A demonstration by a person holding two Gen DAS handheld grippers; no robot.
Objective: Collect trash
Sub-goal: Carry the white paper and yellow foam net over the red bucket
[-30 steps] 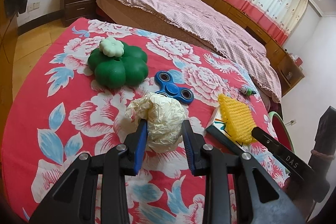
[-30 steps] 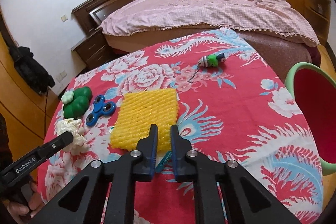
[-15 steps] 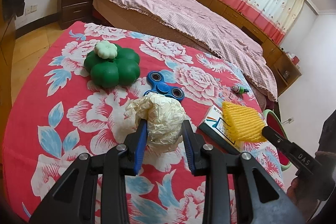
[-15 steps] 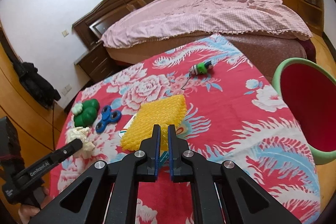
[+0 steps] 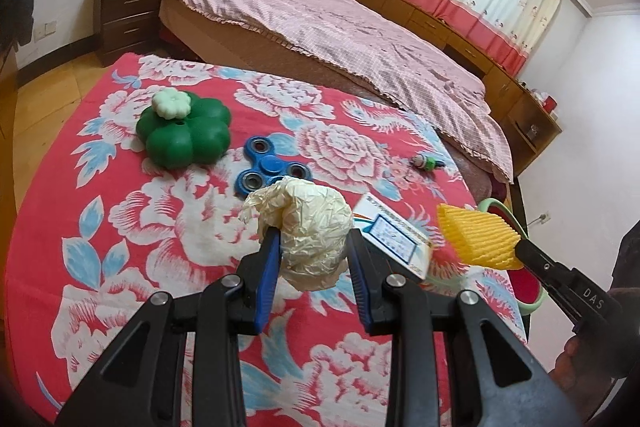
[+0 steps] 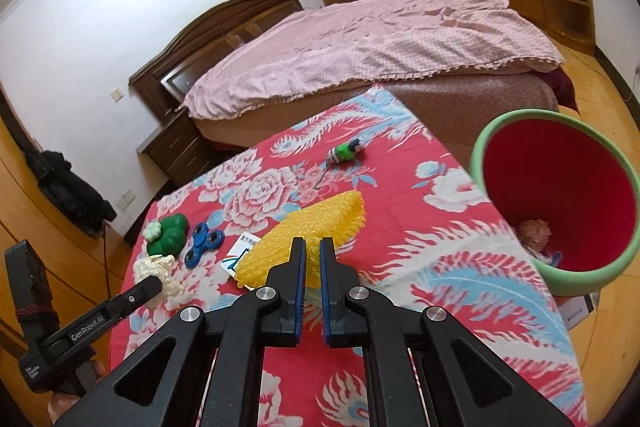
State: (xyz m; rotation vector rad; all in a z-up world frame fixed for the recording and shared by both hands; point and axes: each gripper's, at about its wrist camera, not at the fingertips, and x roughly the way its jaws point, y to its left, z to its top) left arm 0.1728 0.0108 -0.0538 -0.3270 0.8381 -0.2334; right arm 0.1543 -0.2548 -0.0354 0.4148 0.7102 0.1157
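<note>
You are pinching the yellow foam net (image 6: 304, 239) by one edge in your right gripper (image 6: 313, 259) and squeezing the crumpled paper ball (image 5: 310, 227) in your left gripper (image 5: 312, 255), so either could be slipping free short of the bin (image 6: 512, 119) beyond the desk's (image 6: 460, 267) right edge.

The wad (image 5: 310, 231) looks like crinkled, faintly shiny cream paper or film. The yellow sleeve (image 6: 304, 241) is bumpy foam netting. The desk (image 5: 120, 211) wears a soft, matt floral cloth. The green toy (image 5: 186, 135) and blue spinner (image 5: 270, 169) are smooth, glossy plastic. The bin (image 6: 516, 125) has a smooth matt rim.
</note>
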